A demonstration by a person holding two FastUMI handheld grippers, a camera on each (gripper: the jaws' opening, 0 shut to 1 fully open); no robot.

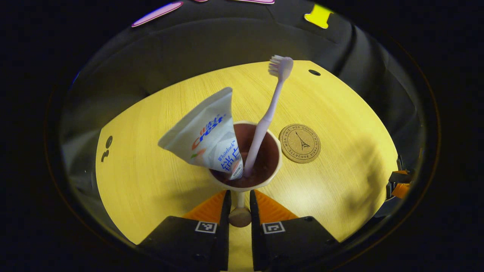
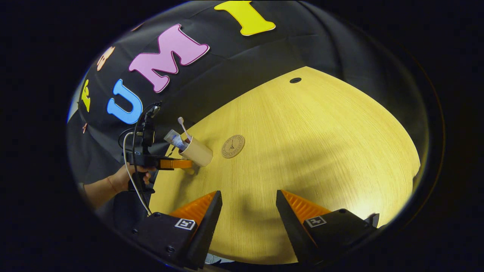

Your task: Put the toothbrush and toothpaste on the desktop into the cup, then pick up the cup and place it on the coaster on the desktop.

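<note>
Toothbrush (image 1: 272, 109) and toothpaste (image 1: 206, 138) stand in cup (image 1: 261, 181), toothpaste left of toothbrush; coaster (image 1: 300, 143) on desktop (image 1: 151, 181) just right of cup, apart.

the desktop (image 2: 310, 151) lies bare to the right of the coaster (image 2: 233, 146), with open room between it and the wide-apart fingers of the right gripper (image 2: 248, 211). left of the coaster stands the cup (image 2: 196, 153), just beside it. the toothbrush (image 1: 270, 113) and toothpaste (image 1: 208, 136) jut above the cup's rim, blocking passage overhead. the left gripper (image 1: 239, 206) occupies the cup's near side.
</note>
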